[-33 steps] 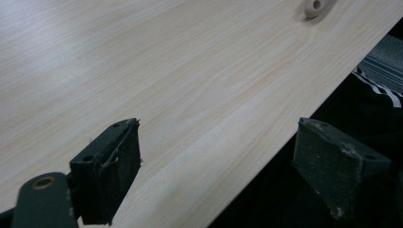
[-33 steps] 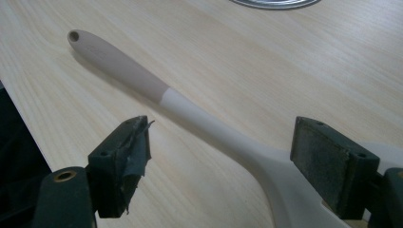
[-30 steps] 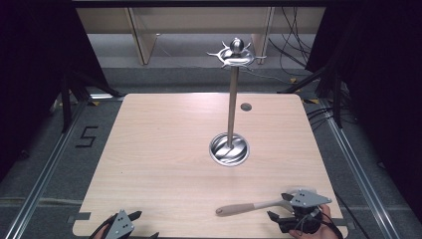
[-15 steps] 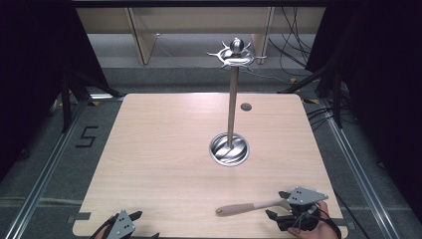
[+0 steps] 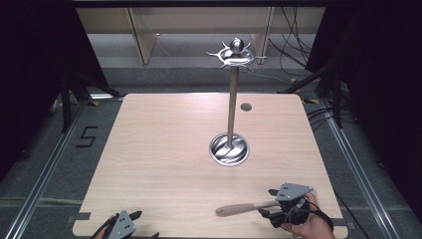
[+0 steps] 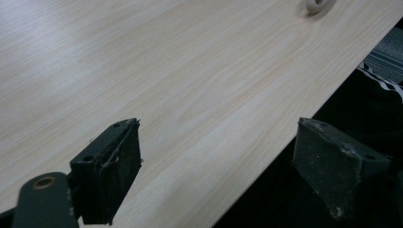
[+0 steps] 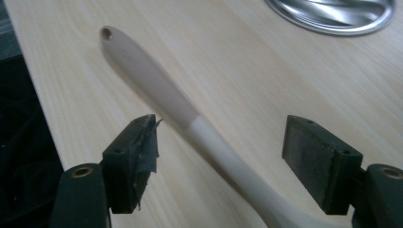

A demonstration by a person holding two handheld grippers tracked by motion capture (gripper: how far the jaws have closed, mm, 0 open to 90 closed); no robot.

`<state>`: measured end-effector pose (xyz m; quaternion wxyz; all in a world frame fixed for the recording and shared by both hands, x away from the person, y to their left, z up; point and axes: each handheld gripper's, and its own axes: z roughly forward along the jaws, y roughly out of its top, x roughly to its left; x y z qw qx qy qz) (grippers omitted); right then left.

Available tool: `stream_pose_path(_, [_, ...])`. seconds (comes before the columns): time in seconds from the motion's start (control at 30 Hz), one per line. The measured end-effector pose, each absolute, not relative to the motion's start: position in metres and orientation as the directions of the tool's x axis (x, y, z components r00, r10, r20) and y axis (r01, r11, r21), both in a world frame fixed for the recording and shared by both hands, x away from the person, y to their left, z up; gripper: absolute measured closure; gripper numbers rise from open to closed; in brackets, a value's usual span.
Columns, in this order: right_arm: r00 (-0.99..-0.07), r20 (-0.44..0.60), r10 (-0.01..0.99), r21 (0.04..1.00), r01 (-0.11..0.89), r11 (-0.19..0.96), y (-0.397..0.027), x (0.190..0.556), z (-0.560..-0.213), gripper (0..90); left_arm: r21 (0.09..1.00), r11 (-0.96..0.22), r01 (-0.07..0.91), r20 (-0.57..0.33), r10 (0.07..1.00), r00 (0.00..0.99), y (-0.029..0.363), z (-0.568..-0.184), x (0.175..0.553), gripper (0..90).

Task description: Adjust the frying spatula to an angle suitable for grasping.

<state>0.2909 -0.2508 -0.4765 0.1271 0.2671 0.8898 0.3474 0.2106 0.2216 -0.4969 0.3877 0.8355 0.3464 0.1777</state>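
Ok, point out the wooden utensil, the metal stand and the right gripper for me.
wooden utensil (image 7: 157, 90): right gripper view, on the darker part of its handle.
metal stand (image 5: 232, 104): high view, on the upright pole.
right gripper (image 7: 218, 147): right gripper view, midway between its open pads, handle lying between them.

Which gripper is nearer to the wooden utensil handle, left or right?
Right. The right gripper straddles the wooden utensil handle with its jaws apart, closing in. The left gripper sits at the table's near-left edge, well away.
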Motion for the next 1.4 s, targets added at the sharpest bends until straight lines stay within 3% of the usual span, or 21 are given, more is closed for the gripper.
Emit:
stream_pose_path(0.53, [-0.928, -0.079, 0.364, 0.519, 0.273, 0.810, -0.207, 0.308, -0.483, 48.4, 0.775, -0.459, 0.434, 0.035, 0.717, 0.696, 0.222, -0.497, 0.211, 15.4])
stream_pose_path(1.03, [-0.938, -0.087, 0.336, 0.414, 0.273, 0.869, -0.198, 0.316, -0.481, 60.1, 0.777, -0.450, 0.439, 0.025, 0.720, 0.694, 0.221, -0.498, 0.211, 15.6])
stream_pose_path(1.4, [-0.966, -0.072, 0.249, 0.320, 0.215, 0.923, -0.188, 0.327, -0.481, 65.0, 0.772, -0.462, 0.437, 0.030, 0.713, 0.701, 0.220, -0.497, 0.210, 15.7])
